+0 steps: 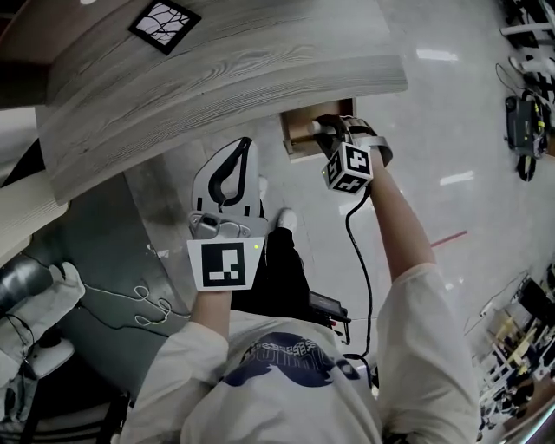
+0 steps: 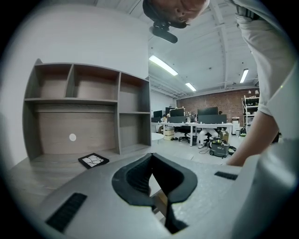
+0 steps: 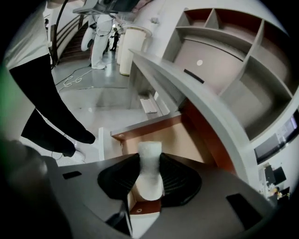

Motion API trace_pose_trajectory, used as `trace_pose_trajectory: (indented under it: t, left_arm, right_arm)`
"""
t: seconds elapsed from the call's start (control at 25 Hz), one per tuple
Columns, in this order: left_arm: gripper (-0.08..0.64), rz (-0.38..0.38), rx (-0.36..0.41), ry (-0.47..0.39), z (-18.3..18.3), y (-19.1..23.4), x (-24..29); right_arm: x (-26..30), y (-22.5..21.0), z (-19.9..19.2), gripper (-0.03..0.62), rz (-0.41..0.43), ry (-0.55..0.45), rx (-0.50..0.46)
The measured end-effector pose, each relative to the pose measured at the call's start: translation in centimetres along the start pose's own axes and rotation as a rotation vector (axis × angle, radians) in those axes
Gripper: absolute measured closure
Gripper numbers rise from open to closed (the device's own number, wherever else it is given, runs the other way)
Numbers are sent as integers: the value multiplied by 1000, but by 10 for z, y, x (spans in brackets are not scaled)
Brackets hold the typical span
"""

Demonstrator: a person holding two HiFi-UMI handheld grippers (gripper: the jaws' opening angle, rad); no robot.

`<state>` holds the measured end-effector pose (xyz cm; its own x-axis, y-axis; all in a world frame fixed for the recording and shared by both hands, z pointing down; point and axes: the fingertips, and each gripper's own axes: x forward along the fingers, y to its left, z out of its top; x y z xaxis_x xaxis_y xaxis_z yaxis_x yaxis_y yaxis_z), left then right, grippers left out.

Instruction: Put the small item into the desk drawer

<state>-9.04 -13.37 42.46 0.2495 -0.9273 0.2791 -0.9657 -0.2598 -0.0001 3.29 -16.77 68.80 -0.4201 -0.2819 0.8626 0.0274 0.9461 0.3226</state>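
The right claw [image 3: 149, 159] is closed on a small white item [image 3: 150, 179]. The item stands upright between the two dark pads, and its fuzzy top sticks out past their tips. In the right gripper view, claw and item are over the open drawer [image 3: 182, 140], whose tan inside fills the middle of the frame below the grey edge of the bench [image 3: 196, 100]. The pictures do not show whether the item touches the drawer floor.

In the head view the right claw [image 1: 332, 128] is at upper centre, pointing steeply down into the drawer [image 1: 297, 139], which juts out from under the bench [image 1: 217, 78]. Its marker cube [image 1: 349, 167] faces the camera, and a black cable [image 1: 360, 260] trails down the forearm.

The left claw [image 2: 151, 157] has its tips pressed together with nothing between them; only a dark loop-shaped gap shows behind the tips. In the head view the left claw [image 1: 245, 146] is left of centre, just below the bench edge and beside the drawer without touching it, with its marker cube [image 1: 223, 264] lower in the frame.

A black tile with a white crackle pattern [image 1: 165, 23] lies on the bench at the top left. The left gripper view shows the same tile [image 2: 93, 160] in front of a grey shelf unit [image 2: 93, 107]. A white shoe [image 1: 286, 218] stands on the glossy floor [image 1: 451, 121] below the drawer.
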Motion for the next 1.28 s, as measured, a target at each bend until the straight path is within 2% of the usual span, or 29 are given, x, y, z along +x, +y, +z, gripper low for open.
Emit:
trace_pose_trajectory:
  t: [0.16, 0.56, 1.28]
  left_arm:
    - [552, 5, -2, 12, -12, 2, 5]
    - [552, 15, -12, 41, -34, 7, 5]
    - [552, 34, -31, 77, -58, 24, -4]
  right_arm:
    - [22, 11, -6, 466, 45, 33, -51]
    - [55, 30, -19, 466, 134, 111, -109]
    - [80, 39, -29, 465, 164, 189, -141]
